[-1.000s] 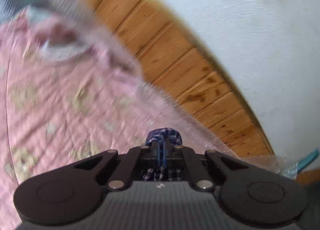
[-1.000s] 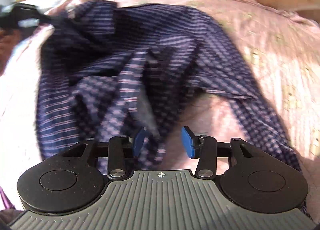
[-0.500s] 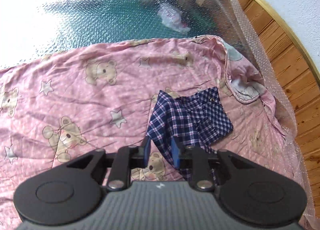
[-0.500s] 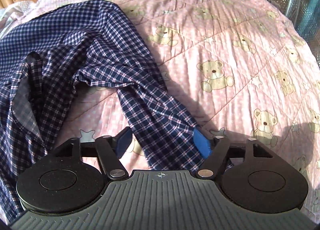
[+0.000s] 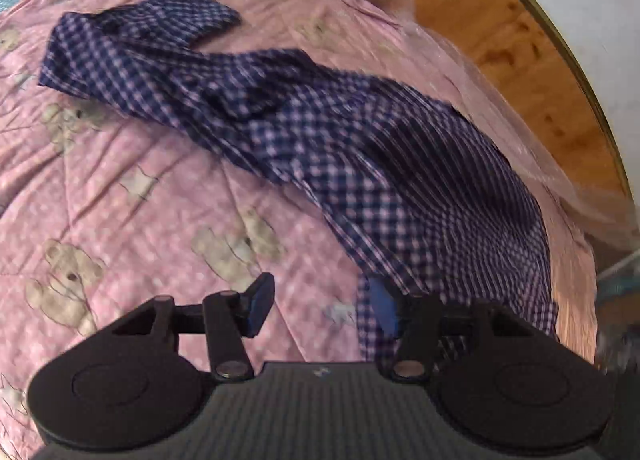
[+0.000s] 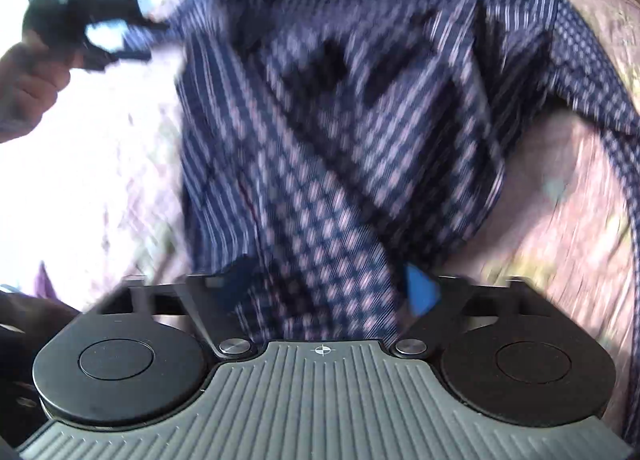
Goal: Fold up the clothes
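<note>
Left wrist view shows the navy-and-white checked cotton shirt [image 5: 352, 132] sprawled crumpled across the pink teddy-bear quilt [image 5: 132, 196] on the bed; the left claw [image 5: 320, 306] is released, one pad touching the hem. The right claw [image 6: 324, 288] has shirt cloth between spread pads, grip uncertain; blur hides it. Best to pinch both hem corners and pull taut; half a second ago only a sleeve end faced the left claw.
</note>
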`<state>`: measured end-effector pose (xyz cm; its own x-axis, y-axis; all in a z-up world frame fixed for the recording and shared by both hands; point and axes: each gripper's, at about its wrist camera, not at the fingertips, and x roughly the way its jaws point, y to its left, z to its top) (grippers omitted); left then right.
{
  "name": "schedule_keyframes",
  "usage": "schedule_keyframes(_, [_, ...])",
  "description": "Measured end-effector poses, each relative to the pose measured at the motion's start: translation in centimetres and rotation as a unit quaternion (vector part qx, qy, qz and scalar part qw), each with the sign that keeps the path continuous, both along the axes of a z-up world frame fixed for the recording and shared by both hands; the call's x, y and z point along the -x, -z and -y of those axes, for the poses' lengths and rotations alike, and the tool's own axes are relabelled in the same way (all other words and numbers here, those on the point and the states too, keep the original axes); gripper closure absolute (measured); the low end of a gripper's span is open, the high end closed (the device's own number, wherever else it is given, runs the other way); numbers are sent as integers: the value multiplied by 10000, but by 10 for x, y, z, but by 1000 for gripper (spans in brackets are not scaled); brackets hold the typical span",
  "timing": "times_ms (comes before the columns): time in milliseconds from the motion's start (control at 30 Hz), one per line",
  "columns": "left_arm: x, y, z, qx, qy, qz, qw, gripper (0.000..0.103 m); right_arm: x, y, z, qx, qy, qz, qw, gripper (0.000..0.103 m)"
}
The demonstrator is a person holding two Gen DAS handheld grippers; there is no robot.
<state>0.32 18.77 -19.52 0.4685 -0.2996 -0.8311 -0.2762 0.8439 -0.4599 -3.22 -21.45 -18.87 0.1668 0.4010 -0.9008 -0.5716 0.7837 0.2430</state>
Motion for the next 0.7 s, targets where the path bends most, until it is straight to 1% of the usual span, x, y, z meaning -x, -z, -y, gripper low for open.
schedule_keyframes(33, [7,-5,2,11,95,98,9999,51,11,0,-11,61,22,-32,10000,101])
schedule_keyframes(100, [20,-17,-13,87,56,382,9992,50,36,-20,-40,-147,-83,159,9997,102])
schedule_keyframes(167, [32,-26,-38,75,-124,560,9983,45,61,-47,-77,-671,-360,269,9967,102])
schedule_keyframes(200, [37,-26,-52,30,-190,570,9982,45,74,-56,-98,-1036,-511,219,9931,102])
schedule_keyframes(267, [46,-23,-75,-89,-271,454,9986,45,99,-75,-140,-1762,-808,117,9810,101])
schedule_keyframes(300, [53,-21,-83,-114,-236,398,9989,45,110,-80,-157,-2018,-931,54,9750,92])
schedule_keyframes(333, [59,-20,-86,-114,-177,351,9992,45,117,-77,-166,-2038,-987,-3,9740,72])
schedule_keyframes(367, [65,-19,-89,-114,-117,305,9994,45,122,-72,-169,-1907,-939,34,9771,63])
schedule_keyframes(400, [71,-18,-91,-108,-36,270,9996,45,126,-68,-162,-1734,-746,126,9819,58])
schedule_keyframes(433, [80,-20,-88,-79,131,285,9995,43,125,-64,-147,-1656,-470,128,9850,59])
schedule_keyframes(467, [88,-20,-84,-58,316,299,9990,39,121,-60,-123,-1655,-97,86,9861,58])
schedule_keyframes(500, [94,-20,-75,-75,569,306,9979,36,116,-58,-95,-1618,355,122,9861,53])
schedule_keyframes(533, [101,-19,-67,-92,822,313,9961,30,112,-55,-69,-1472,814,250,9854,48])
schedule_keyframes(567, [107,-18,-59,-139,1056,317,9938,29,107,-52,-45,-1237,1311,413,9828,46])
schedule_keyframes(600, [114,-15,-52,-308,1211,311,9917,29,102,-46,-22,-1008,1776,530,9775,41])
schedule_keyframes(667, [127,-7,-42,-561,1453,307,9873,27,88,-28,21,-580,2597,607,9620,39])
schedule_keyframes(700, [132,-3,-38,-658,1551,308,9852,26,83,-18,38,-407,2895,612,9543,37])
